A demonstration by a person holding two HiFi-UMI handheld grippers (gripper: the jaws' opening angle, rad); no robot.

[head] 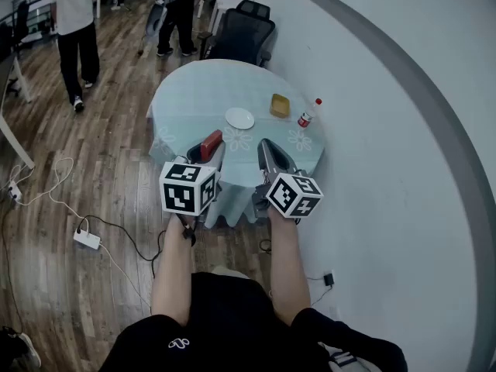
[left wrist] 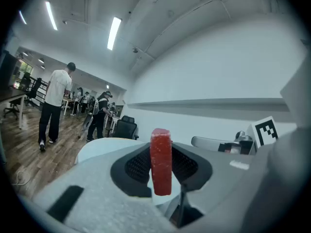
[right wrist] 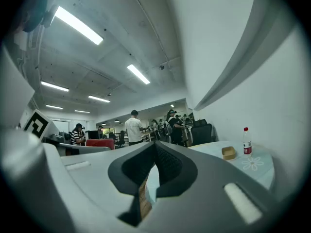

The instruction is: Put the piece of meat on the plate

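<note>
My left tongs [left wrist: 161, 171] clench the meat [left wrist: 161, 149]; right tongs [right wrist: 154, 165] are pressed together, empty. I'd carry it level over the plate [head: 239, 118], lower, then release.

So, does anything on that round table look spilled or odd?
Nothing stands out. The empty white plate, the small tan square dish and the red-capped bottle sit tidily on the pale blue tablecloth, bottle upright. The red slab of meat is elsewhere, clamped in the left gripper.
</note>
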